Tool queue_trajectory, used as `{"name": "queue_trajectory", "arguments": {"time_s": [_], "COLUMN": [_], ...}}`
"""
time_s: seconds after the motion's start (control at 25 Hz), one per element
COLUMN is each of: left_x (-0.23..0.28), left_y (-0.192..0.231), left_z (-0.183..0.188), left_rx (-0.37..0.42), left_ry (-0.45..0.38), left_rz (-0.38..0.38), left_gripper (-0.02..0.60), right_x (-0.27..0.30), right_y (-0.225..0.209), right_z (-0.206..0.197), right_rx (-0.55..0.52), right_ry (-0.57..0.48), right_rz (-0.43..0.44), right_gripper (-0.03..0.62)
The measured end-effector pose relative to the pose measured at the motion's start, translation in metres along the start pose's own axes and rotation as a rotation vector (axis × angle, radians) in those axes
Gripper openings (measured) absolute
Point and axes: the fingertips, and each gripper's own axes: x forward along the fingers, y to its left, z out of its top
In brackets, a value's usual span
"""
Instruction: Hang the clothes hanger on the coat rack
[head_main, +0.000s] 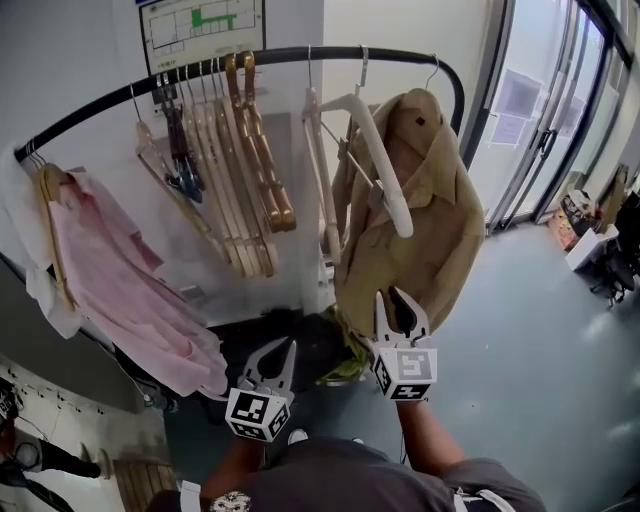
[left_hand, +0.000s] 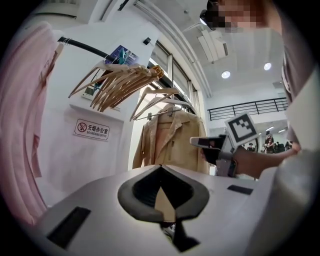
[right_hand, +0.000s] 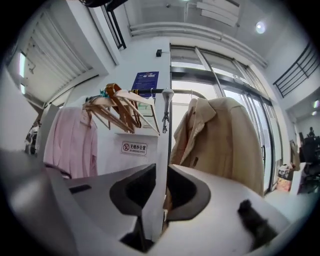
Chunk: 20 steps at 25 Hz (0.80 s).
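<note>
White hanger (head_main: 385, 170) hangs on coat rack (head_main: 280, 53); a bump from right gripper (head_main: 392, 300), jaws slightly apart and empty, could unhook it; left gripper (head_main: 280, 350) jaws closed.

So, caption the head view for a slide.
Left gripper and right gripper below rack of wooden hangers, pink shirt, tan coat.

We see the right gripper (right_hand: 161, 170) with its two jaws a little apart and nothing squeezed between them. Above the gap, a white hanger (right_hand: 166, 102) hangs beside a tan coat (right_hand: 225, 145). To the left hang wooden hangers (right_hand: 117, 107) and a pink shirt (right_hand: 72, 142).
</note>
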Motion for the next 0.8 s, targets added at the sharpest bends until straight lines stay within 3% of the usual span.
{"name": "queue_trajectory", "arguments": {"time_s": [0.16, 0.4, 0.8], "left_x": [0.004, 0.010, 0.019], "left_y": [0.002, -0.008, -0.014], "left_z": [-0.003, 0.000, 0.000], "left_rx": [-0.010, -0.001, 0.012], "left_ry": [0.001, -0.004, 0.003], "left_rz": [0.004, -0.028, -0.048], "left_gripper": [0.005, 0.005, 0.005], "right_x": [-0.020, -0.034, -0.037], "right_y": [0.027, 0.058, 0.067], "right_z": [-0.026, -0.060, -0.052], "right_rx": [-0.041, 0.063, -0.035], "right_ry": [-0.009, 0.080, 0.067], "right_rz": [0.054, 0.161, 0.153], "right_gripper": [0.017, 0.014, 0.014]}}
